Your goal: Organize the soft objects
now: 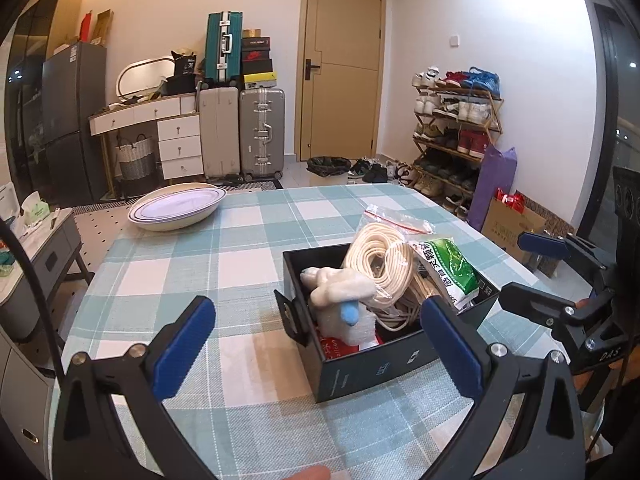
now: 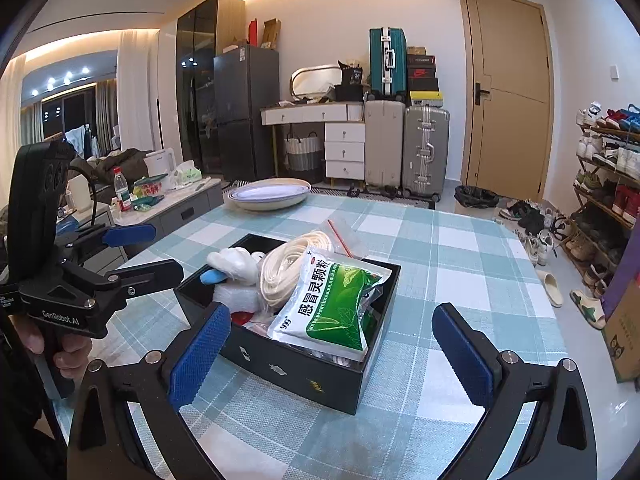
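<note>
our left gripper (image 1: 318,338) and right gripper (image 2: 326,354) both stand wide open and hold nothing. the soft toy (image 1: 340,300), rope (image 1: 380,264) and green packet (image 2: 336,304) sit in the black box (image 2: 304,376) at twelve o'clock, so we think they are tidy.

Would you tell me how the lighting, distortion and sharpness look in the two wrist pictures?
Left wrist view: strong fisheye bending with dark corners, even indoor light, the black box sharp. Right wrist view: same curved edges, a bright ceiling light strip glowing overhead, slight glare on the green sachet, print still legible.
</note>
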Demonstrator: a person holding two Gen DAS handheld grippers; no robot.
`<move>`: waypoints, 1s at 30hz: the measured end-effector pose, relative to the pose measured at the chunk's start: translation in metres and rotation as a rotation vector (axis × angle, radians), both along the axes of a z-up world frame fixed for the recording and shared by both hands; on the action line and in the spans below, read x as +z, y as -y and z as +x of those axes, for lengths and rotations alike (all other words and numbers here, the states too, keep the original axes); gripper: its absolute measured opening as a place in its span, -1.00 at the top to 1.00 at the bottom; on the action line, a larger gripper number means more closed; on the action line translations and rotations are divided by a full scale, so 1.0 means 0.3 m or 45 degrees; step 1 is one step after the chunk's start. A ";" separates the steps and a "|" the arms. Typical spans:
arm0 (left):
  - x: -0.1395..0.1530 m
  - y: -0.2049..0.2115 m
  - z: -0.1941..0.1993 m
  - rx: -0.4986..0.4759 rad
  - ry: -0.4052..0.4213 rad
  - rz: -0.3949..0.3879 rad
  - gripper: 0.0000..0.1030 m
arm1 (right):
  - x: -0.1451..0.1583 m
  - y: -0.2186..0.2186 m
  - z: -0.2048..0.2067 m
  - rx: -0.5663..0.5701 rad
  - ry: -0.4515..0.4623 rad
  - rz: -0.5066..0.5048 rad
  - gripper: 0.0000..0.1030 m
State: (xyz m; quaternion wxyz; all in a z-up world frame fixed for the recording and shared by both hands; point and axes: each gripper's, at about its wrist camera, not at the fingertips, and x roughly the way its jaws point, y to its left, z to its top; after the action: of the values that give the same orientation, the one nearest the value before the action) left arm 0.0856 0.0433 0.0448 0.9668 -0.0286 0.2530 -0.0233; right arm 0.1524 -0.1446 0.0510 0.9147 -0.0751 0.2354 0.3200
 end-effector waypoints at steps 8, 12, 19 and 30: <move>-0.036 0.017 -0.025 0.026 0.013 0.032 -1.00 | 0.008 0.028 -0.031 -0.040 0.024 0.050 -0.99; -0.053 0.029 -0.038 0.027 0.018 0.036 -1.00 | -0.002 0.047 -0.045 -0.054 0.028 0.076 -0.99; -0.064 0.031 -0.045 0.067 0.049 0.020 -1.00 | -0.026 0.063 -0.074 -0.047 0.038 0.081 -0.99; -0.089 0.034 -0.053 0.069 0.063 0.028 -1.00 | -0.052 0.054 -0.080 -0.056 0.056 0.076 -0.99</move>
State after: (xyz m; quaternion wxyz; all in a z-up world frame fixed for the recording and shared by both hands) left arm 0.0697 0.0333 0.0179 0.9733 -0.0241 0.2283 0.0049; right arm 0.1284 -0.1608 0.0354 0.9282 -0.0494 0.2072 0.3050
